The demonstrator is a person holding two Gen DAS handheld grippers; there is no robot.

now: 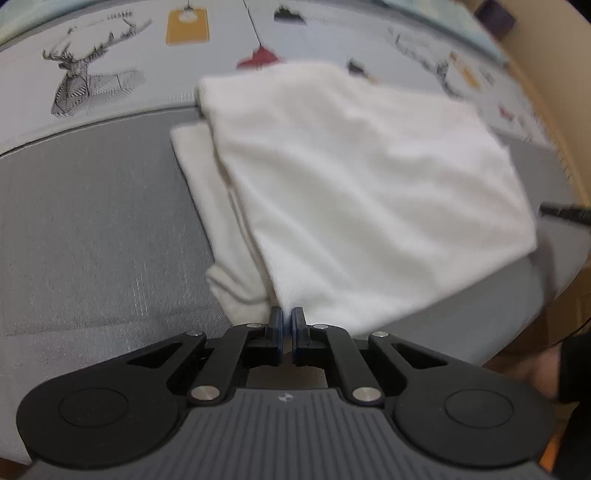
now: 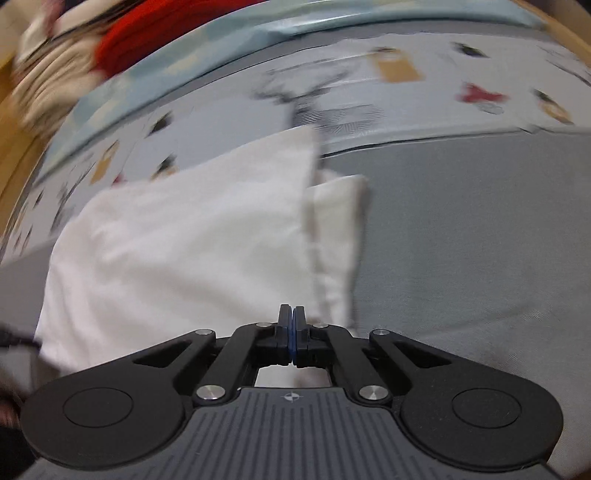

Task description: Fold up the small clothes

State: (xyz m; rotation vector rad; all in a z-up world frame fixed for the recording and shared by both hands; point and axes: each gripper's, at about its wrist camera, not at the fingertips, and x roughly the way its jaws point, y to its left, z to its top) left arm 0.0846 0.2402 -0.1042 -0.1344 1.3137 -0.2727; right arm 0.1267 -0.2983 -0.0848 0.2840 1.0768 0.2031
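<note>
A white folded garment point(image 1: 351, 184) lies on the grey bedding, with a narrower folded strip point(image 1: 207, 192) sticking out from under it on the left. My left gripper point(image 1: 286, 317) is shut on the garment's near corner, and fabric runs straight into its pads. In the right wrist view the same garment point(image 2: 184, 240) fills the left half, its folded strip point(image 2: 336, 236) on the right. My right gripper point(image 2: 291, 314) is shut at the garment's near edge, with white fabric showing under its fingers. A dark tip point(image 1: 561, 212) of the right gripper touches the cloth's right edge.
Grey bedding point(image 1: 92, 240) spreads to the left of the garment and also on the right point(image 2: 461, 240). Beyond it lies a printed sheet with a deer drawing point(image 1: 74, 81). A red item point(image 2: 147, 33) sits blurred at the far left. A wooden bed edge point(image 1: 576, 147) runs along the right.
</note>
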